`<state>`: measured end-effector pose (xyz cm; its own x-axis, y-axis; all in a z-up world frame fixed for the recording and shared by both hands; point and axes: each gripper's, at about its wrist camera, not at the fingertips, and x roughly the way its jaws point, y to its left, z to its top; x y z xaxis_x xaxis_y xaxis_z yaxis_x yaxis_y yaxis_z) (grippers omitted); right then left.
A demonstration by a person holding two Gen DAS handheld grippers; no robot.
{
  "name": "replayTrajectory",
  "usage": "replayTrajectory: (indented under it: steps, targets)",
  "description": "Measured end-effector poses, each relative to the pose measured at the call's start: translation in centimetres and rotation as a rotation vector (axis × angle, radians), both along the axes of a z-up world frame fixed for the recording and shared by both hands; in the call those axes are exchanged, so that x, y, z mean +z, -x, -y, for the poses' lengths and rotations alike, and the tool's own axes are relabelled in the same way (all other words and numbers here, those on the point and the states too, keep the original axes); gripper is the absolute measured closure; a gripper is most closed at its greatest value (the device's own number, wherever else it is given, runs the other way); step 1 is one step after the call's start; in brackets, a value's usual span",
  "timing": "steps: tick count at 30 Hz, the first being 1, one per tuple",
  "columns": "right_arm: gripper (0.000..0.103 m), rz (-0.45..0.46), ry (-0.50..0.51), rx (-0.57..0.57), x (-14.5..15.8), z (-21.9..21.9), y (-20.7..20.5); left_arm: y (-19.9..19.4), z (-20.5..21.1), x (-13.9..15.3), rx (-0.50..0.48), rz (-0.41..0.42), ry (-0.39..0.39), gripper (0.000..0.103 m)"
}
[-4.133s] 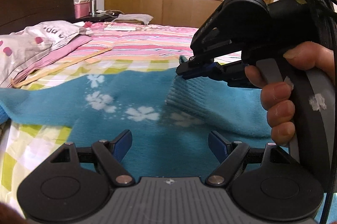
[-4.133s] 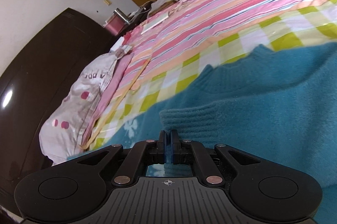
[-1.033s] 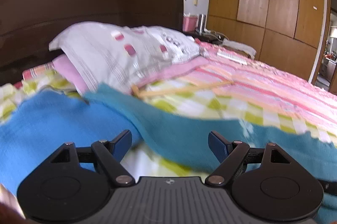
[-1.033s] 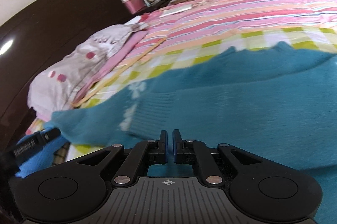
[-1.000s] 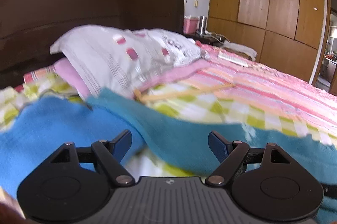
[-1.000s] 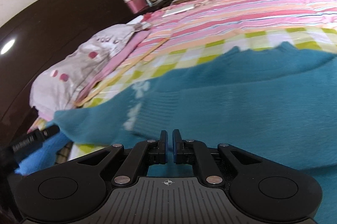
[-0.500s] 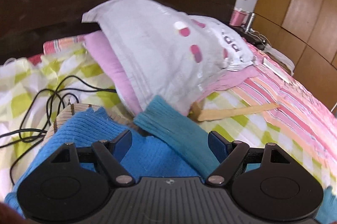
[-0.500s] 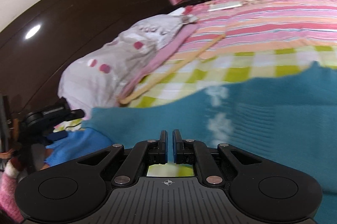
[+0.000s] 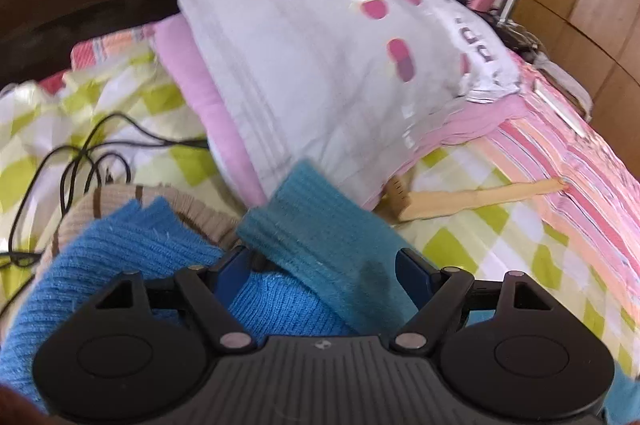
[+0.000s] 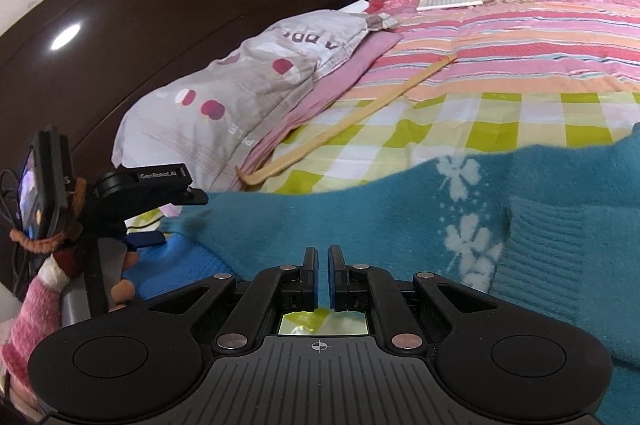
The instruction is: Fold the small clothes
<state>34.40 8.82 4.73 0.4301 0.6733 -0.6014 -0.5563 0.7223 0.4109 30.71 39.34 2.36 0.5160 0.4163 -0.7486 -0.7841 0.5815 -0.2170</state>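
Ideally, the wide-open left gripper (image 9: 324, 265), empty astride the teal sweater's sleeve cuff (image 9: 316, 221) by the pillow (image 9: 320, 65), should pinch the ribbing squarely, while the right gripper (image 10: 319, 275), pressed closed without visibly gripping cloth, hovers over the sweater's body.

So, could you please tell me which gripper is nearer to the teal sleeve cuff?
Left. The left gripper has its open fingers either side of the teal sleeve cuff; the right gripper, shut, sits farther along the sweater.
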Motion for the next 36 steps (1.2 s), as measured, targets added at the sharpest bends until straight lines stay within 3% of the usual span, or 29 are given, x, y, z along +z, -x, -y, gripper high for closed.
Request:
replayTrajectory:
  steps: [4,6,9,12,19,25,29,36]
  targets:
    - [0.095,-0.002,0.007,-0.011,-0.2,0.2,-0.3,-0.3,-0.1,-0.3,0.010,0.001,-0.019,0.025]
    - [0.095,-0.001,0.010,-0.016,-0.2,0.3,-0.4,-0.5,-0.3,-0.5,0.025,-0.006,-0.017,0.049]
    - [0.095,0.002,0.011,-0.021,0.0,0.7,-0.4,-0.1,-0.5,-0.4,0.037,0.036,-0.006,0.068]
    - [0.095,0.010,0.009,-0.026,0.3,1.1,-0.5,0.1,0.1,0.4,0.012,0.075,-0.033,0.081]
    - [0.095,0.011,-0.005,-0.042,0.9,2.2,-0.9,-0.6,4.4,3.1,-0.148,0.156,-0.129,0.085]
    - [0.095,0.006,-0.018,-0.074,1.5,3.8,-1.5,-1.2,10.1,4.1,-0.357,0.223,-0.129,0.085]
    - [0.095,-0.014,-0.045,-0.116,1.7,5.8,-2.2,-1.4,14.7,2.8,-0.500,0.214,-0.118,0.085]
    - [0.094,-0.115,-0.128,-0.143,1.1,8.8,-4.5,-2.0,19.9,-1.3,-0.652,0.130,-0.093,0.085]
